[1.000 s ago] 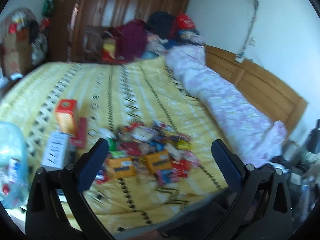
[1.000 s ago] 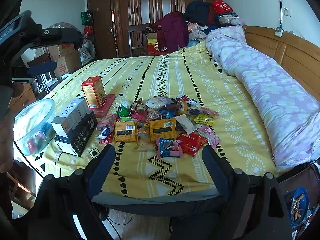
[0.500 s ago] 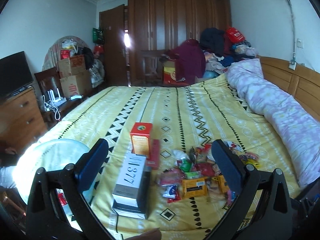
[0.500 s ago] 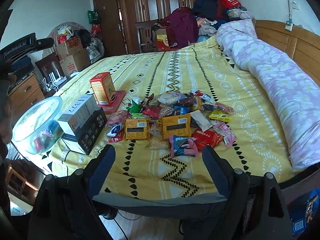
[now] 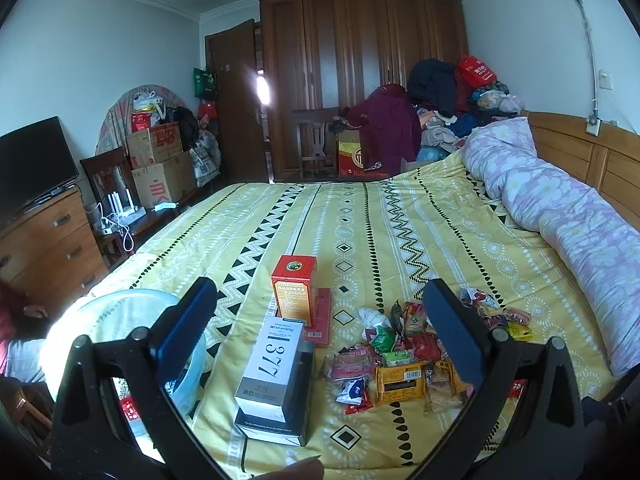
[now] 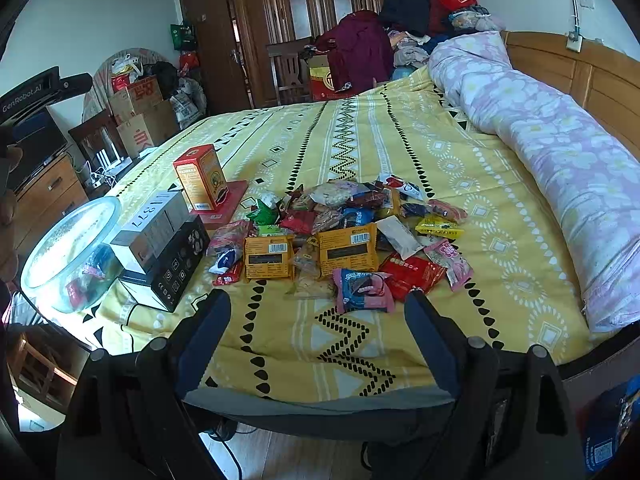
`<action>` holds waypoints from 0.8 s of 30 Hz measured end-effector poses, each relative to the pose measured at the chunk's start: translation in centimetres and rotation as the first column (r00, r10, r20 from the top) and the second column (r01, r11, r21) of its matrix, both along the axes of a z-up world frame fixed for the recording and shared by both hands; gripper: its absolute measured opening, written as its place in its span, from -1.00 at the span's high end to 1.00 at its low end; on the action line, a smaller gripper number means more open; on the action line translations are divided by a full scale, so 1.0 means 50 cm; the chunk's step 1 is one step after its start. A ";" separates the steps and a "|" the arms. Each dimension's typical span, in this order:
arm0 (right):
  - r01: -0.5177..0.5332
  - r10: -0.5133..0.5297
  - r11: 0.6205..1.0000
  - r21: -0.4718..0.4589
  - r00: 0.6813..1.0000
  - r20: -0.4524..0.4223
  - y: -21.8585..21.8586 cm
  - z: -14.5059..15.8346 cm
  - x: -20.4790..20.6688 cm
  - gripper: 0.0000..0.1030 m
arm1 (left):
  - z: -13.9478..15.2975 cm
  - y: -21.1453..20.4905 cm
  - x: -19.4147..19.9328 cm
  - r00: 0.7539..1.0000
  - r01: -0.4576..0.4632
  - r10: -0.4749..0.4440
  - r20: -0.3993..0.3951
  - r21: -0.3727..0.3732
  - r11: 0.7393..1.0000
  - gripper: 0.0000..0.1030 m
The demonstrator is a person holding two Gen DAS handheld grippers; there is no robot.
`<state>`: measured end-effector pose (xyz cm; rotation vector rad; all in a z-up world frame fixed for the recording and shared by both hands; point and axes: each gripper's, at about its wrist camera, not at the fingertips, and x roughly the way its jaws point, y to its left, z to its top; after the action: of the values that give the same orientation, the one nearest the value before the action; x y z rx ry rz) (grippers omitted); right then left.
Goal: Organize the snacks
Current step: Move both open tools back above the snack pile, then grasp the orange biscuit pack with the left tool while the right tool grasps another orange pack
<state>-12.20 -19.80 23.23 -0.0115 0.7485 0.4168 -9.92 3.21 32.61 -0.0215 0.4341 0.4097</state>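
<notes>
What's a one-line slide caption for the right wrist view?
Open right claw empty, short of a snack pile on the yellow bedspread, boxes and clear tub alongside.

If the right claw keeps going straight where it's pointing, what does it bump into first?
Probably the pink-and-blue snack packet at the near edge of the snack pile, just ahead of the open right claw; depth is uncertain.

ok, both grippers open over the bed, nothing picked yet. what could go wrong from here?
1. The snack pile is packed and overlapping, so the right gripper may pinch two packets at once.
2. The clear bowl sits at the bed's corner edge; a nudge could tip it off.
3. The white box rests loosely atop the black box and could slide.
</notes>
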 end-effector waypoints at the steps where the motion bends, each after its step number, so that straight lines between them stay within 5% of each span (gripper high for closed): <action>1: -0.001 0.001 1.000 0.000 1.000 0.000 0.000 0.001 -0.001 -0.75 | 0.000 0.000 0.000 1.000 -0.001 0.001 0.000 0.001 1.000 -1.00; 24: -0.001 0.001 1.000 0.001 1.000 -0.017 -0.001 -0.018 -0.001 -0.75 | -0.006 -0.004 0.007 0.999 0.026 -0.027 -0.025 -0.045 0.999 -1.00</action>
<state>-12.27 -19.84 22.34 -0.0069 0.7647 0.4183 -9.56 3.03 32.32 -0.0535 0.4684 0.3746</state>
